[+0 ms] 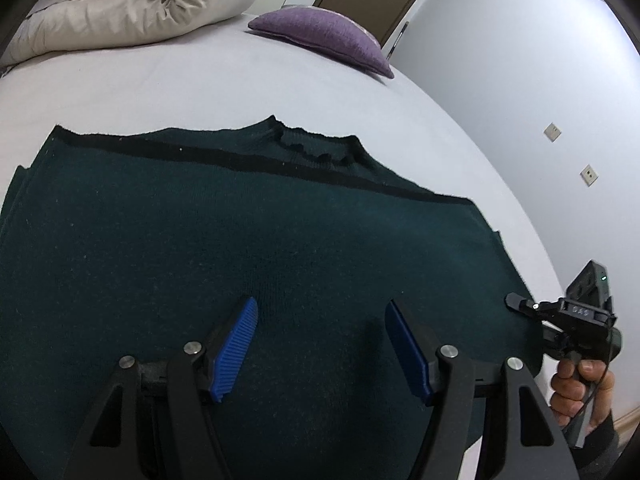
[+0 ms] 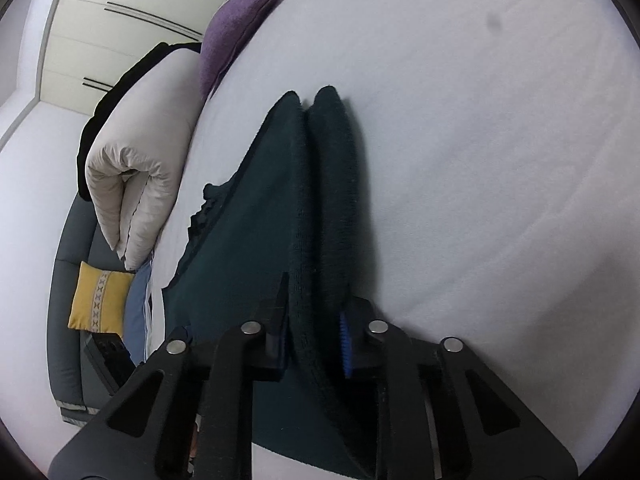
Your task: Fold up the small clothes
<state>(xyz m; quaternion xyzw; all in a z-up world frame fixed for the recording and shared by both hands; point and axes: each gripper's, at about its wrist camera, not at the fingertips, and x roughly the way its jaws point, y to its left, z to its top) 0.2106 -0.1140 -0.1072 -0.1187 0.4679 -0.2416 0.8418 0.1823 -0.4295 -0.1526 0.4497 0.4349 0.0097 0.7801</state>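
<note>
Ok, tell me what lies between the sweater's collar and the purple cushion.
Nothing: in the left wrist view, only bare white sheet runs from the sweater collar to the purple cushion.

— Where's my left wrist camera?

— Close above the dark green knitted sweater [image 1: 248, 248], facing the purple woven cushion [image 1: 324, 36].

— And my right?

— Low at the sweater's edge, looking along it. Both share the white-sheeted bed [image 2: 480, 120], cushion and sweater.
</note>
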